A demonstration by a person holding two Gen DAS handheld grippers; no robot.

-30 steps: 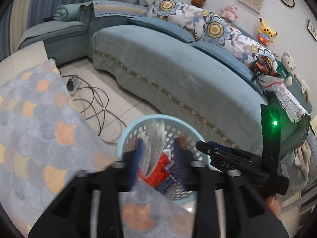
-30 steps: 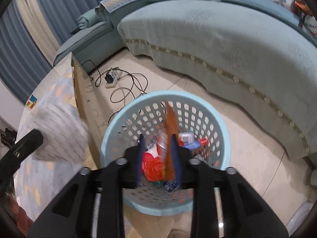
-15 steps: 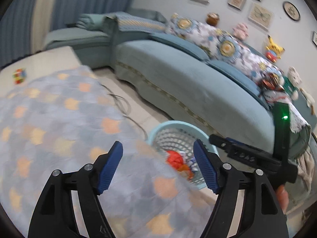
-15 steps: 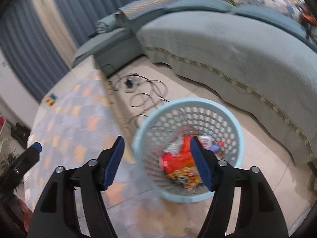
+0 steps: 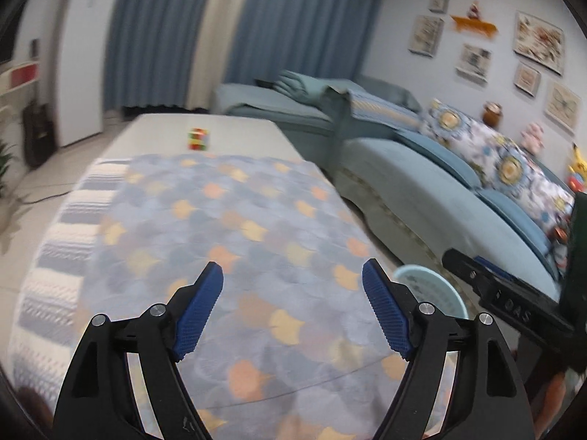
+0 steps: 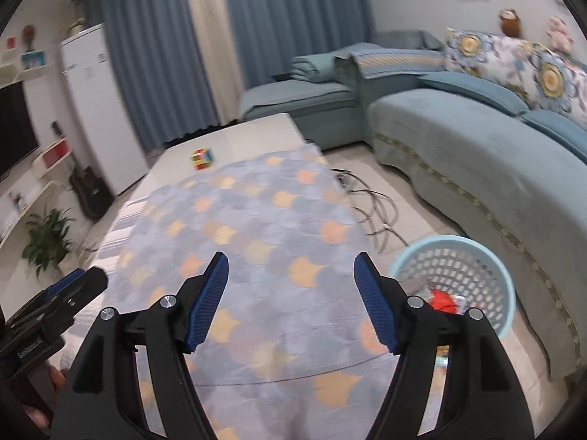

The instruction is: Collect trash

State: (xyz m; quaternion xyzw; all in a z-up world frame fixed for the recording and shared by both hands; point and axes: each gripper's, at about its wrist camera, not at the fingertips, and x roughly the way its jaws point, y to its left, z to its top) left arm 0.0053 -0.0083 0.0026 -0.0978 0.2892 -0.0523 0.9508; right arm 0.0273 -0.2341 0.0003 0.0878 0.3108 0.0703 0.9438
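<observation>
My left gripper (image 5: pixel 292 273) is open and empty above the patterned cloth (image 5: pixel 234 227) on the low table. My right gripper (image 6: pixel 290 264) is open and empty above the same cloth (image 6: pixel 256 220). The light blue perforated basket (image 6: pixel 455 275) stands on the floor to the right of the table, with red and other wrappers (image 6: pixel 442 300) inside. In the left wrist view only the basket's rim (image 5: pixel 429 286) shows behind my right finger. The right gripper's body shows at the right in the left wrist view (image 5: pixel 513 304).
A colour cube (image 6: pixel 202 158) sits on the bare far end of the table (image 5: pixel 220 128). A teal sofa (image 6: pixel 477 154) runs along the right. Cables (image 6: pixel 374 209) lie on the floor between table and sofa. A white fridge (image 6: pixel 99 110) and a plant (image 6: pixel 47 238) stand at left.
Both grippers opened and dropped their trash into the basket, then swung left and up from over the basket to over the table cloth.
</observation>
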